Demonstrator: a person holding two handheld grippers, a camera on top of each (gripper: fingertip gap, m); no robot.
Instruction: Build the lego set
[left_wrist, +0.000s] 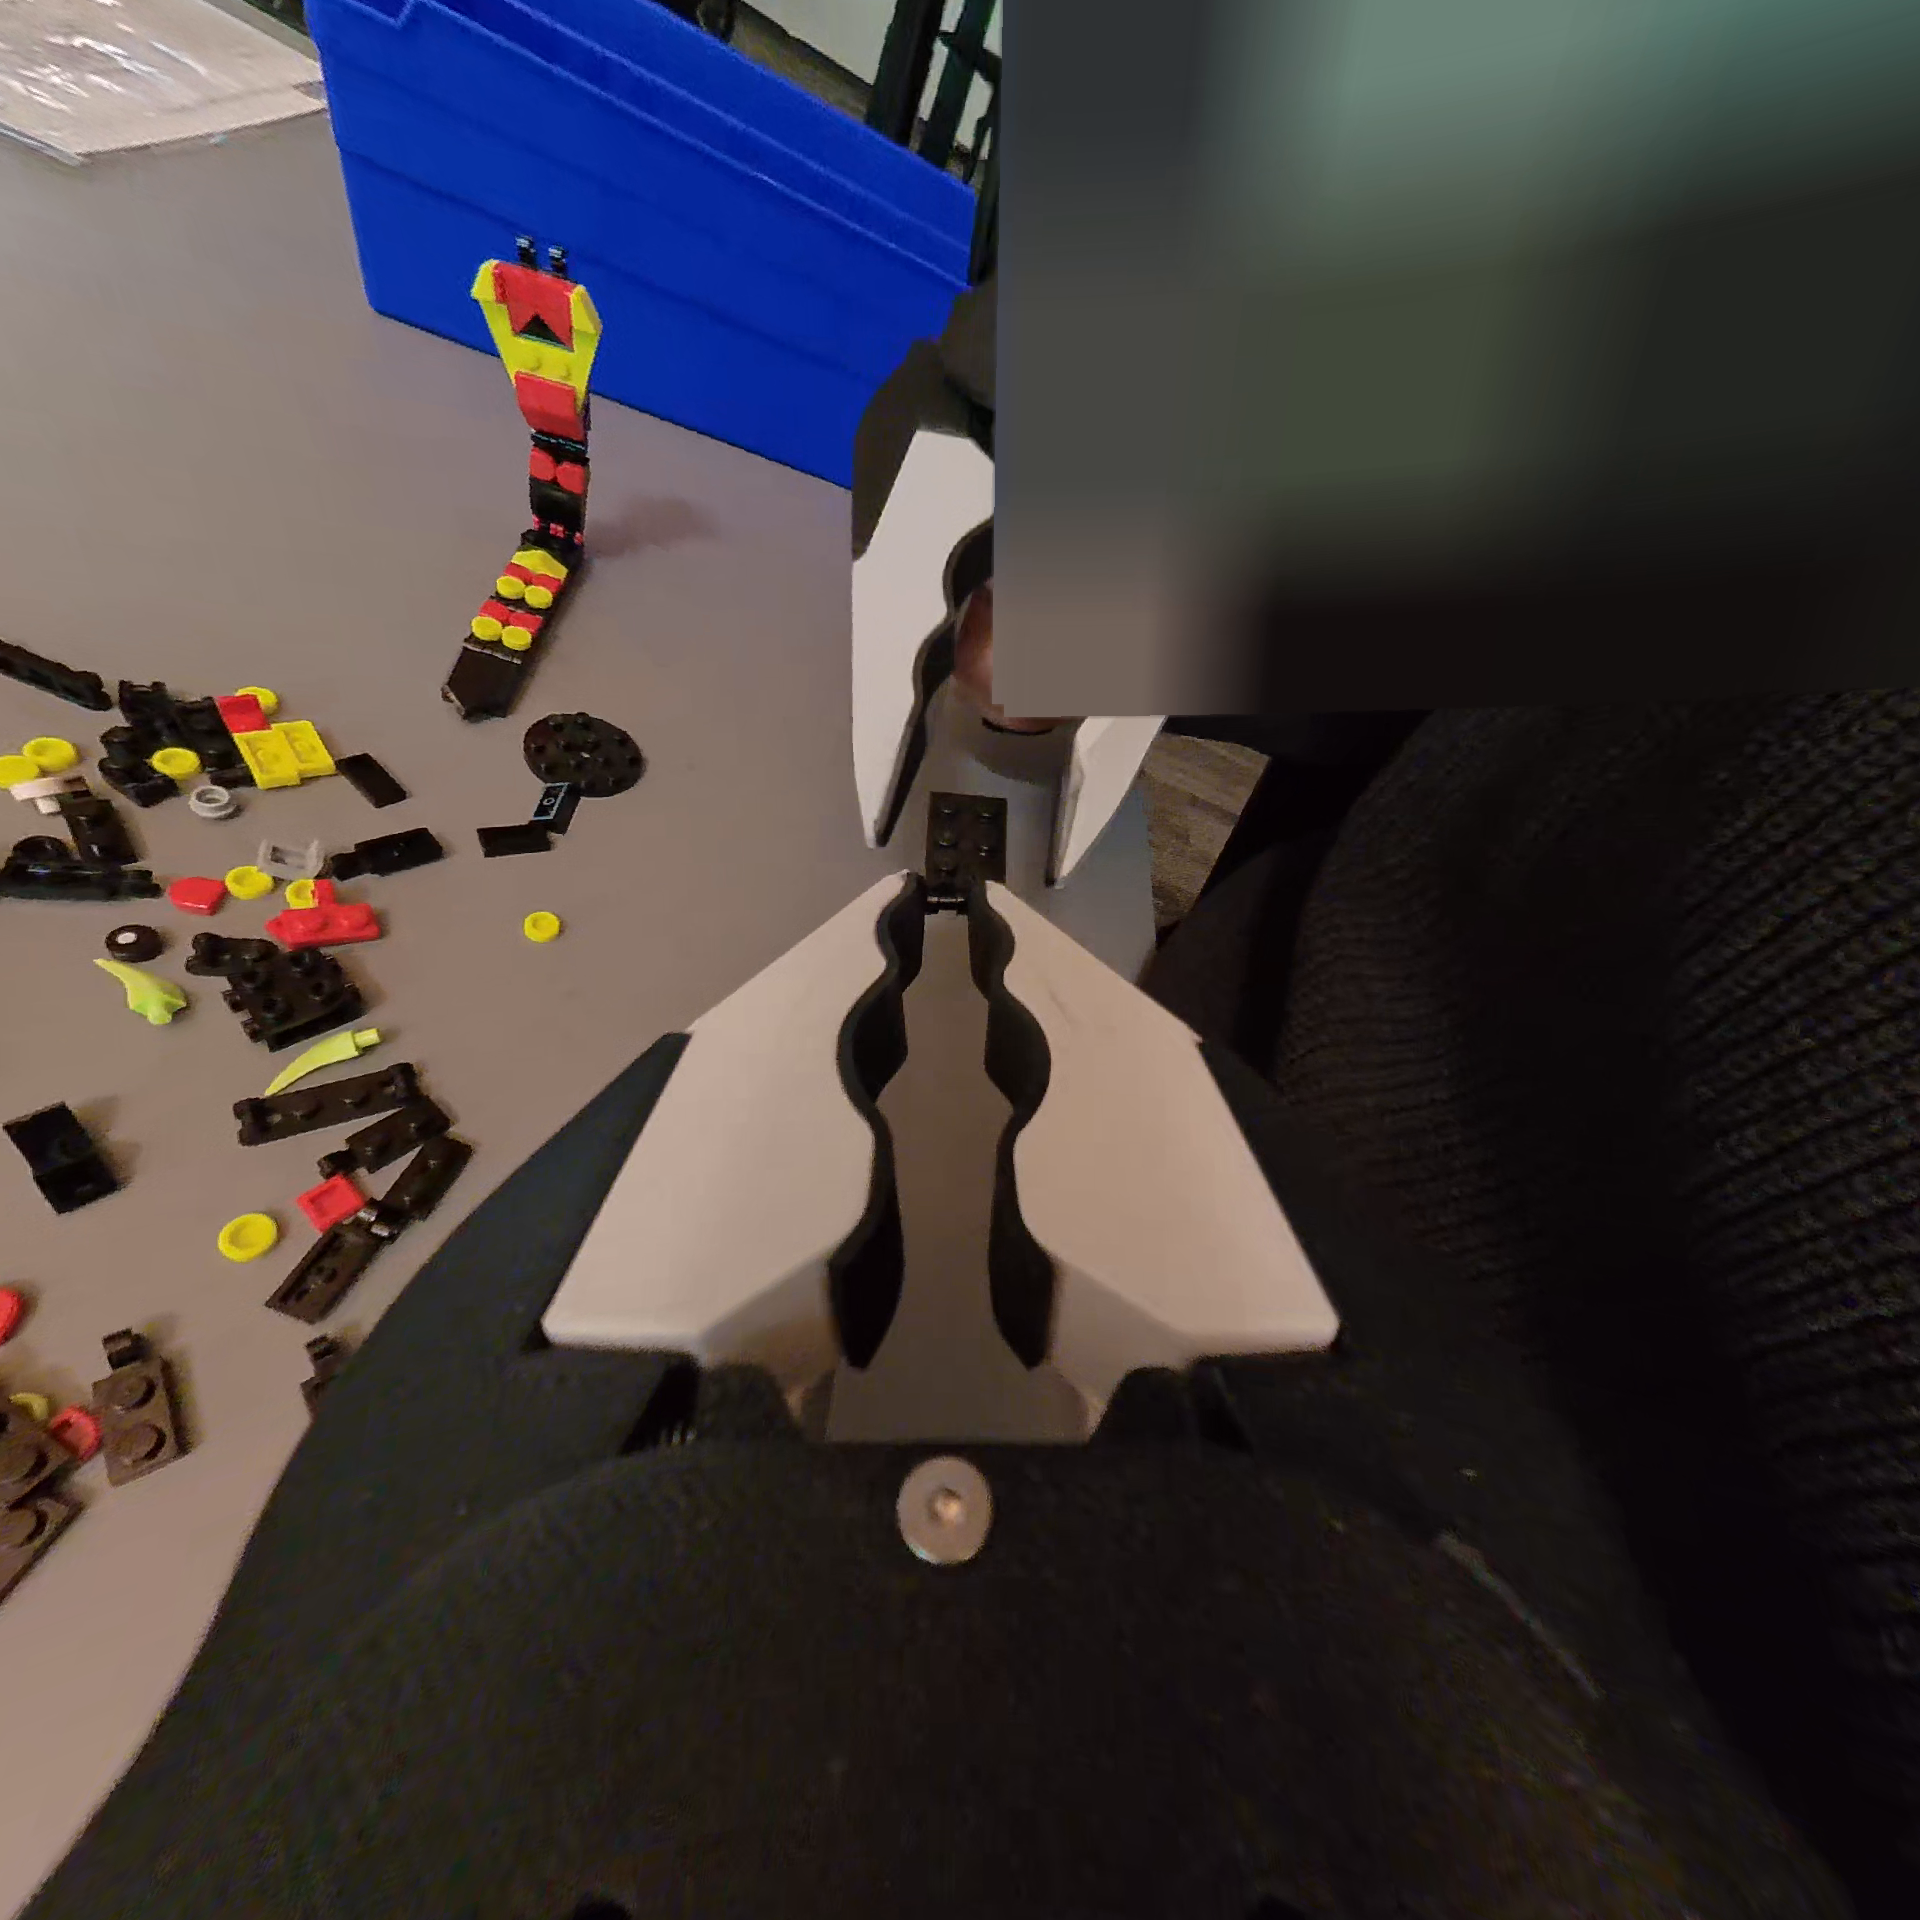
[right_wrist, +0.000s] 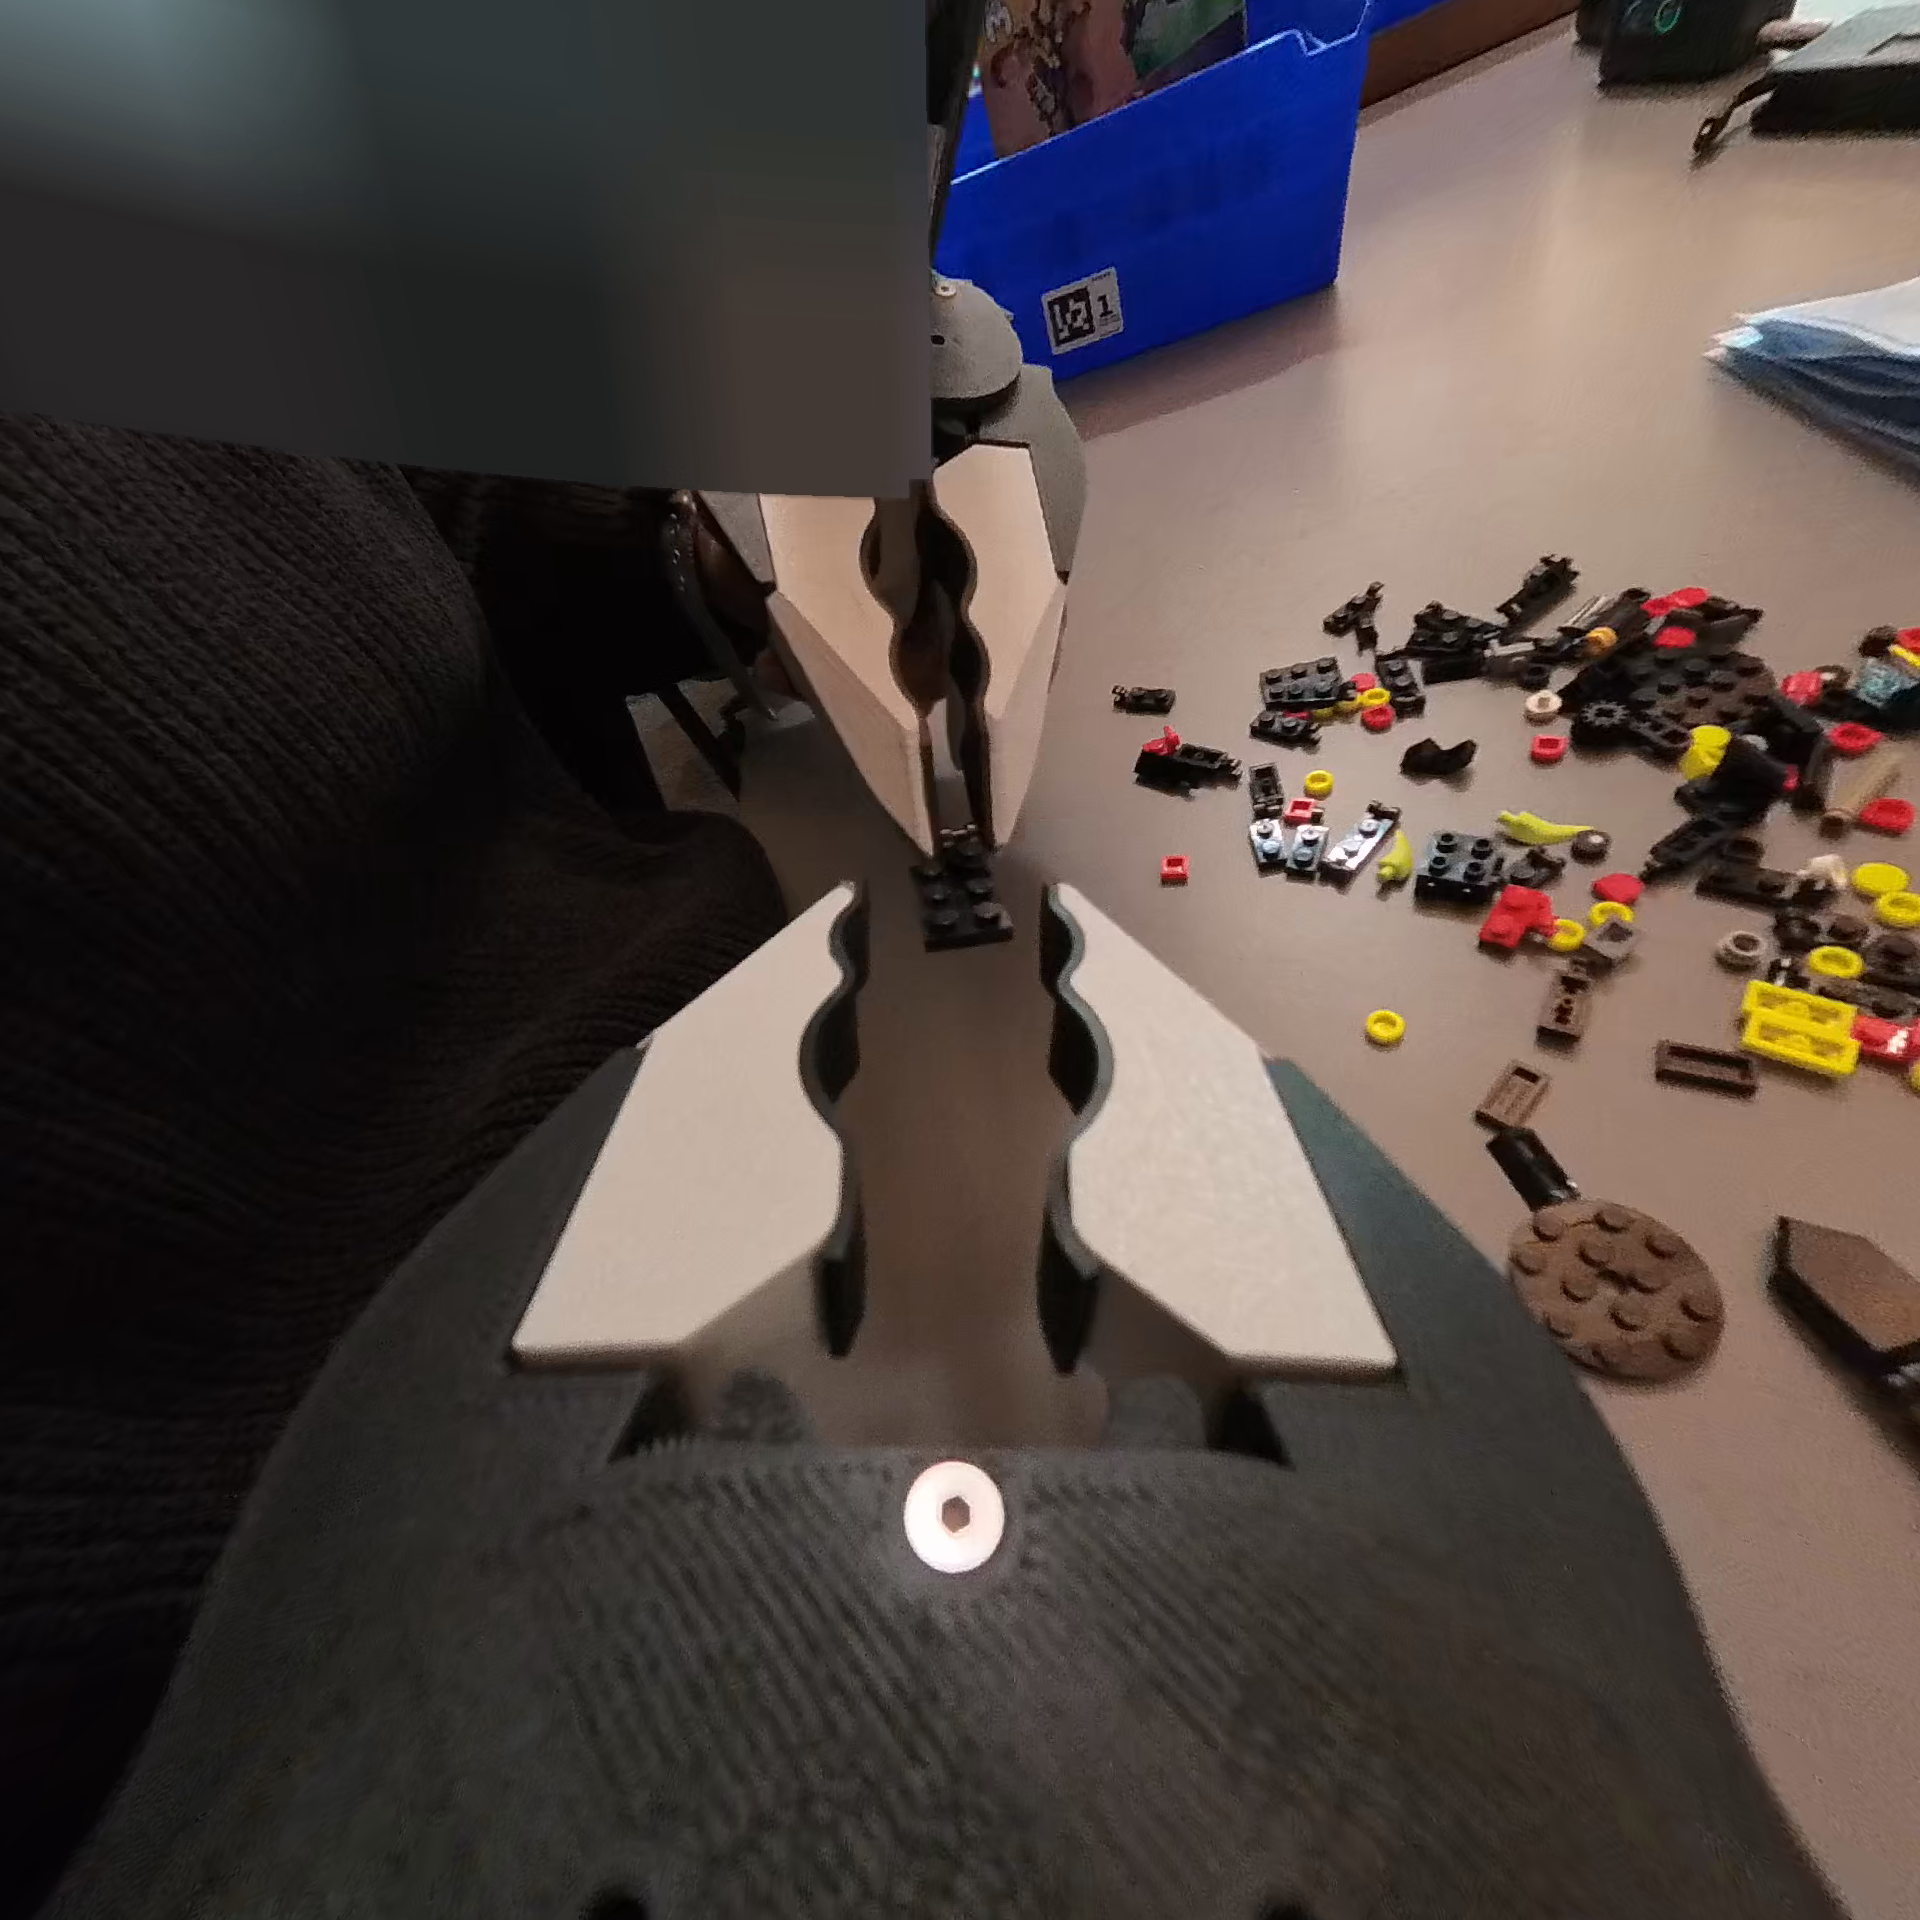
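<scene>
My left gripper (left_wrist: 945, 896) is shut on the clip end of a small black studded plate (left_wrist: 966, 831) and holds it out ahead, near the table's edge. My right gripper (right_wrist: 951, 902) is open, with its fingers on either side of the same plate (right_wrist: 961, 909), not touching it. The left gripper also shows in the right wrist view (right_wrist: 961, 826), pointing at me. The right gripper also shows in the left wrist view (left_wrist: 966, 862). A red, yellow and black snake-like build (left_wrist: 535, 468) rises from the table in front of the blue bin.
A blue bin (left_wrist: 644, 208) stands at the back, also in the right wrist view (right_wrist: 1143, 208). Loose black, red and yellow pieces (left_wrist: 260, 935) (right_wrist: 1662, 831) are scattered on the grey table. A round black plate (left_wrist: 582, 753) lies near the build. A black knit garment (left_wrist: 1610, 1039) is close by. My two grippers' fingertips are within a few centimetres of each other.
</scene>
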